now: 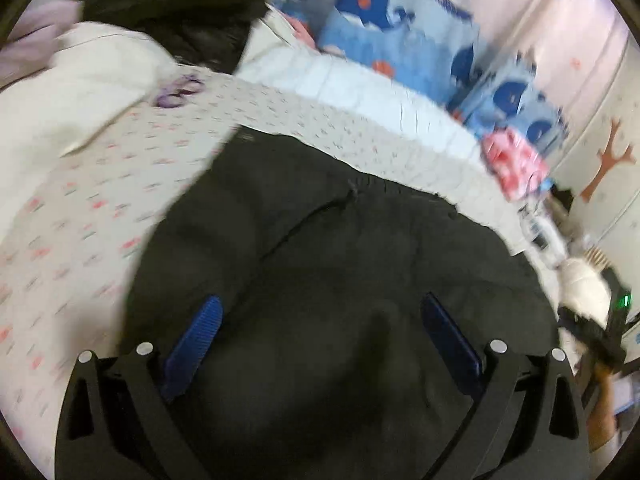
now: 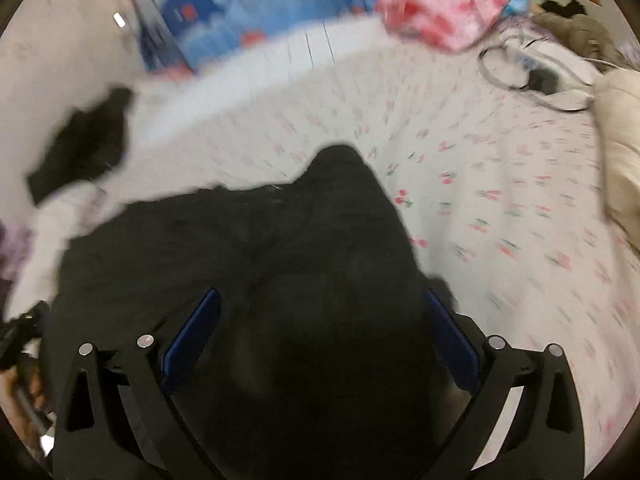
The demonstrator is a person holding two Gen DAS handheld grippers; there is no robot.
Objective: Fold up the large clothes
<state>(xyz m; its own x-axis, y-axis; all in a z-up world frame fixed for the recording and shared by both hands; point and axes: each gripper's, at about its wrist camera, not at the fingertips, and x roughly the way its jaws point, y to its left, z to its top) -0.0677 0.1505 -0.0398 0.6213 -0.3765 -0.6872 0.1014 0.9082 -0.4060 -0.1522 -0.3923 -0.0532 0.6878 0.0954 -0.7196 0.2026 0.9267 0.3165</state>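
Note:
A large black garment (image 1: 320,240) lies spread on the bed sheet, with a zipper or pocket seam running across it. My left gripper (image 1: 320,312) is open just above it, blue pads (image 1: 200,332) wide apart with the cloth between and below them. In the right wrist view the same black garment (image 2: 280,248) fills the lower middle, one bump of cloth pointing away. My right gripper (image 2: 320,304) is open over it, blue pads (image 2: 192,332) wide apart. Both views are motion-blurred.
The bed sheet (image 1: 80,208) is white with small pink flowers. A pile of white and black clothes (image 1: 140,32) lies at the back left. Blue whale-print bedding (image 1: 400,28) lines the wall. A pink cloth (image 2: 440,8), cables (image 2: 536,76) and a cream pillow (image 2: 620,140) lie at the right.

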